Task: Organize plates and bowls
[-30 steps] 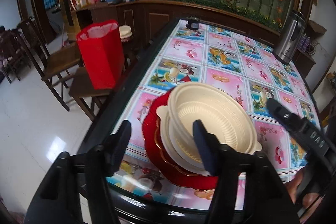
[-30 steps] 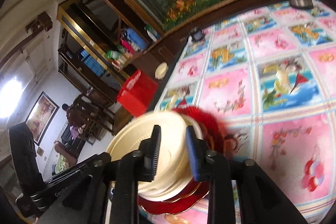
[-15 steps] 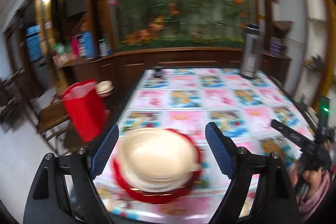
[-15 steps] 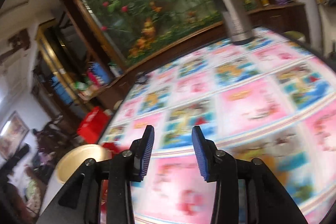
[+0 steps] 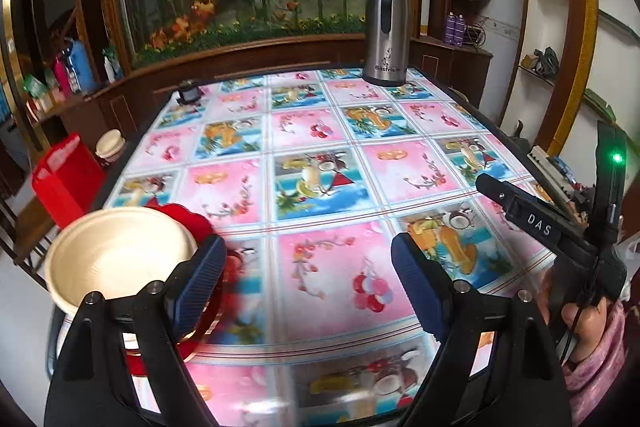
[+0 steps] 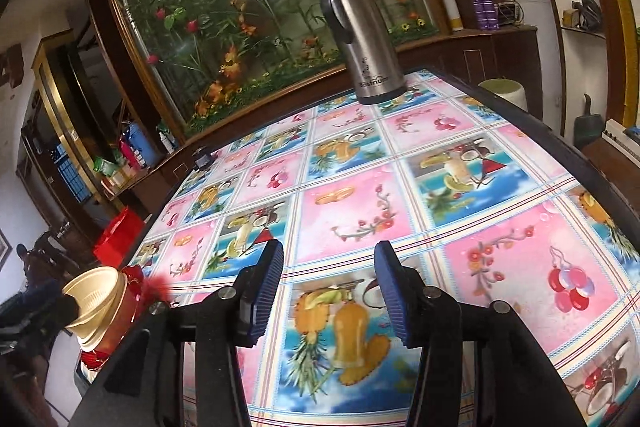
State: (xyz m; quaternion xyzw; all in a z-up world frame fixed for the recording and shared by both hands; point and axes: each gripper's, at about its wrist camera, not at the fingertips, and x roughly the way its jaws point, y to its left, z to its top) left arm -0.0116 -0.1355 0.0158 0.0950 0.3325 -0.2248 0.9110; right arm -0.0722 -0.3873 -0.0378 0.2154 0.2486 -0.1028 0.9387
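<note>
A stack of cream bowls (image 5: 116,259) sits on red plates (image 5: 188,219) at the table's near left corner. In the right wrist view the same cream bowls (image 6: 96,293) and red plates (image 6: 134,277) show at the far left. My left gripper (image 5: 308,283) is open and empty above the tablecloth, its left finger just right of the bowls. My right gripper (image 6: 328,287) is open and empty over the table, to the right of the stack. The right gripper's body also shows in the left wrist view (image 5: 532,219).
A steel thermos (image 5: 386,31) stands at the table's far end. A small dark object (image 5: 188,93) sits at the far left corner. A red bag (image 5: 66,183) and a lidded cup (image 5: 110,145) rest on a chair left of the table. The floral tablecloth (image 5: 344,163) covers the table.
Both grippers have let go of the bowl stack, opened wider and pulled back and to the right. The stack now lies at the left of both views.
</note>
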